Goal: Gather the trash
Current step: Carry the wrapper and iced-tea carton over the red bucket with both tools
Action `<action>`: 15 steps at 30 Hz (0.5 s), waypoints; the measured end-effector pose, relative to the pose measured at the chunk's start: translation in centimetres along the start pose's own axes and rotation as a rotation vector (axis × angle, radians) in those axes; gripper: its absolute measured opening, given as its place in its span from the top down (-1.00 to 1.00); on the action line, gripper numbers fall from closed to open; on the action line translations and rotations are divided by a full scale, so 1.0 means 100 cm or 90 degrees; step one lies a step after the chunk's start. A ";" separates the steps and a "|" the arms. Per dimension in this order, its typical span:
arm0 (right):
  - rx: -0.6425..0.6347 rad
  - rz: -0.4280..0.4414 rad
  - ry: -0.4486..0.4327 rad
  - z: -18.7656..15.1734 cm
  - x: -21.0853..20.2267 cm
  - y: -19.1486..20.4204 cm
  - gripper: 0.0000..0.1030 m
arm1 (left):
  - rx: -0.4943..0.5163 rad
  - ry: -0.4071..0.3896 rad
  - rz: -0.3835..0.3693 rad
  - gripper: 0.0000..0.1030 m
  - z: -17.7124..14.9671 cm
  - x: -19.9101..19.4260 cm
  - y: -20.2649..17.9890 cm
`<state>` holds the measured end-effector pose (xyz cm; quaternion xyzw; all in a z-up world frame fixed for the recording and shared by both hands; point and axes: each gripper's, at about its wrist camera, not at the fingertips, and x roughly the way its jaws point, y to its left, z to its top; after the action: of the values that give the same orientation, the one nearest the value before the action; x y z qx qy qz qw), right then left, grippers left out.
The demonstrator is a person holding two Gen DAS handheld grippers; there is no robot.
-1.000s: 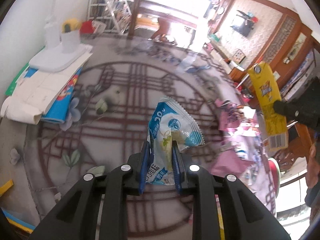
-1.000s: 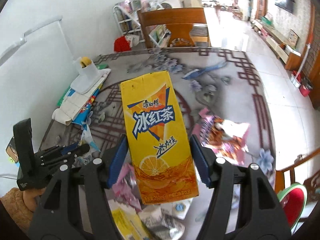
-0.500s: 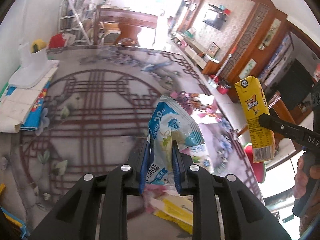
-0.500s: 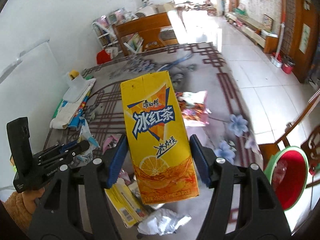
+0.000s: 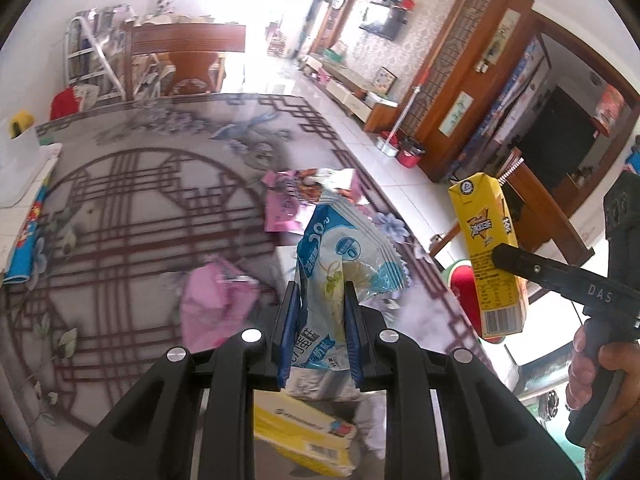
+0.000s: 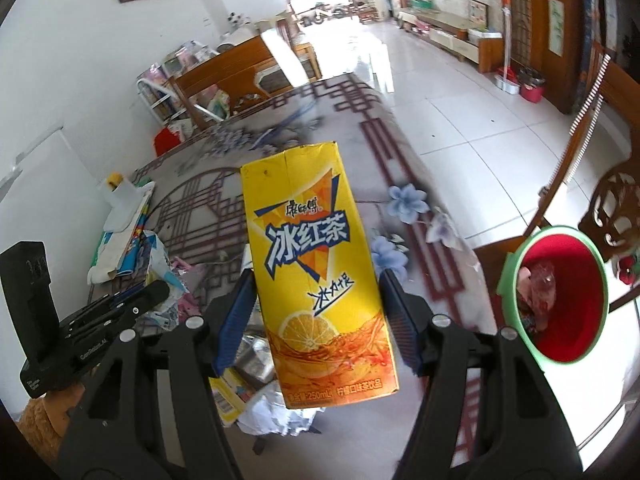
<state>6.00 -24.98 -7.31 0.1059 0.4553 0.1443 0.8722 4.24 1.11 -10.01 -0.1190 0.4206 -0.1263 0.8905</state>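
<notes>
Left tool (image 5: 320, 320) pinching blue-white snack wrapper (image 5: 340, 256), held above patterned worktop (image 5: 132, 208); pink wrappers (image 5: 216, 300) and flat yellow box (image 5: 304, 440) loose below. Right tool (image 6: 318, 320) clamped on yellow iced-tea carton (image 6: 316, 276), upright, past worktop's right edge. Right view only: red bin with green rim (image 6: 556, 292) on floor at right, trash inside, carton not over it. Left view only: hand (image 5: 600, 380) on right tool's handle.
</notes>
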 end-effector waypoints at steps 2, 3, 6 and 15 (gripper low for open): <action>0.013 -0.006 -0.003 -0.002 -0.003 -0.009 -0.19 | 0.008 0.003 -0.007 0.62 0.000 0.003 -0.008; 0.017 -0.007 -0.003 -0.003 -0.004 -0.013 -0.19 | 0.013 0.006 -0.010 0.62 0.000 0.005 -0.013; 0.030 -0.014 -0.005 -0.005 -0.008 -0.024 -0.19 | 0.023 0.013 -0.018 0.62 0.000 0.011 -0.024; 0.062 -0.027 -0.014 -0.009 -0.021 -0.059 -0.19 | 0.052 0.032 -0.040 0.62 0.000 0.027 -0.058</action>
<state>4.97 -31.20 -8.07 0.1397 0.4546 0.1024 0.8737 5.17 -5.23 -10.09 -0.0927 0.4336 -0.1740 0.8793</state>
